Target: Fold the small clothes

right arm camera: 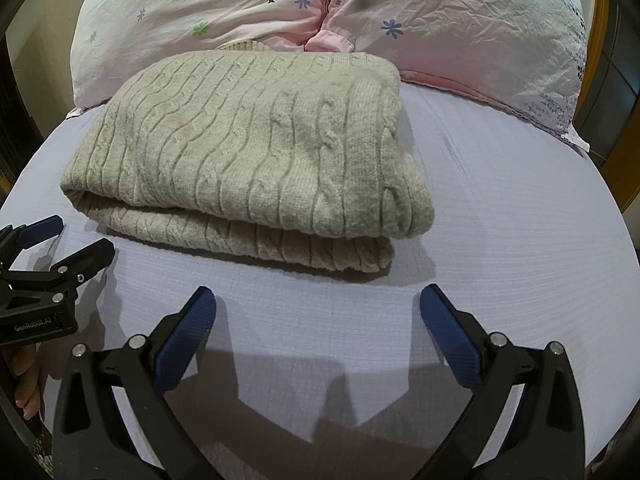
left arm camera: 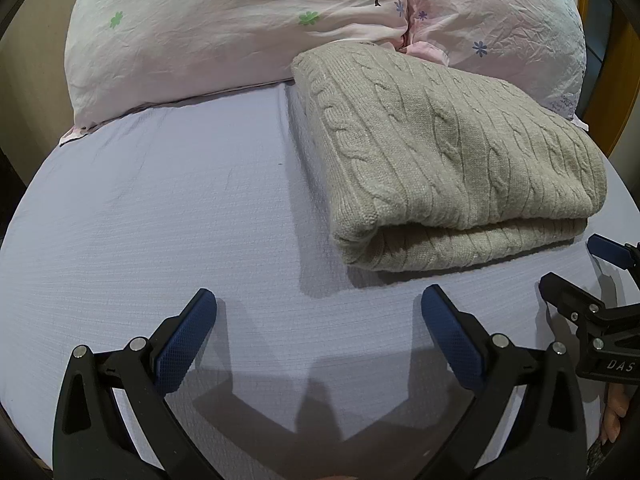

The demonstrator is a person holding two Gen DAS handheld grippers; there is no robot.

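From the left wrist, the left gripper hung over bare bedsheet with its jaws spread wide and empty, the folded sweater lying ahead and to the right against the pillows. From the right wrist, the right gripper was equally wide and empty, just short of the sweater's near fold. The fold looked done; best to square the edges gently, pinching only the top layer.
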